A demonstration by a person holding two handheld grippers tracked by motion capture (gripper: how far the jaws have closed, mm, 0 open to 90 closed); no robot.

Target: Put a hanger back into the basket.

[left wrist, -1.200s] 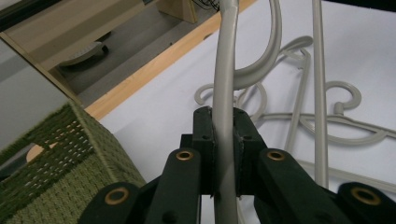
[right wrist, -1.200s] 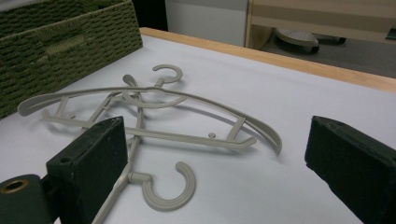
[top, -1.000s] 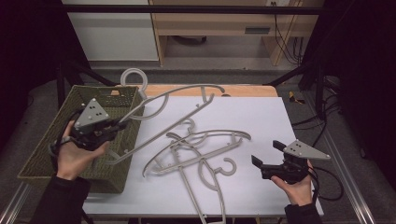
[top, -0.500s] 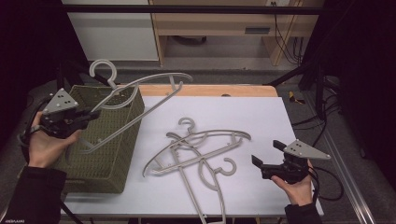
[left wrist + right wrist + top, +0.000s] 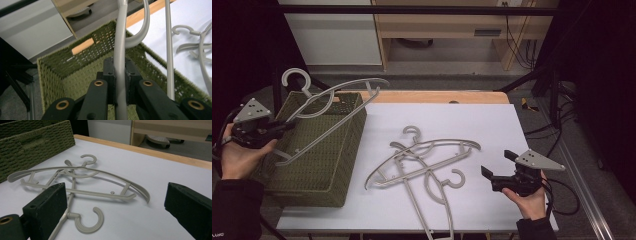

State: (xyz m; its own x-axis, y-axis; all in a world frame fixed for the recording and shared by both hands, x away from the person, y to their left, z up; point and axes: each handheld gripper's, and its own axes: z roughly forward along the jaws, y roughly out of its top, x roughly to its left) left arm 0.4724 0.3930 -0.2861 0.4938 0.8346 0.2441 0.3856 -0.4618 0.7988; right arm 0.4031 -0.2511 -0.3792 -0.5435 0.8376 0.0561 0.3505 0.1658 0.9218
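A grey plastic hanger (image 5: pixel 362 81) hangs tilted above a green woven basket (image 5: pixel 307 185) at the table's left. My left gripper (image 5: pixel 284 127) is shut on one end of it. In the left gripper view the pads (image 5: pixel 109 72) pinch the hanger's grey bar (image 5: pixel 120 50) above the basket's inside (image 5: pixel 75 75). Several more grey hangers (image 5: pixel 422 160) lie tangled on the white tabletop (image 5: pixel 492 130). My right gripper (image 5: pixel 498 164) rests low at the front right, open, pointing at that pile. In its own view the right gripper (image 5: pixel 115 205) has wide jaws framing the hangers (image 5: pixel 77 180), with nothing between them.
The basket has a wooden grip (image 5: pixel 82 46) set in its far wall. A wooden strip (image 5: pixel 437 96) edges the table's far side. Beyond it stand a white cabinet (image 5: pixel 332 35) and a wooden shelf unit (image 5: pixel 452 25). Cables (image 5: pixel 557 140) trail at the right.
My left gripper has carried the hanger leftward, from above the table's edge to above the basket. The right hand and the pile on the table have stayed put.
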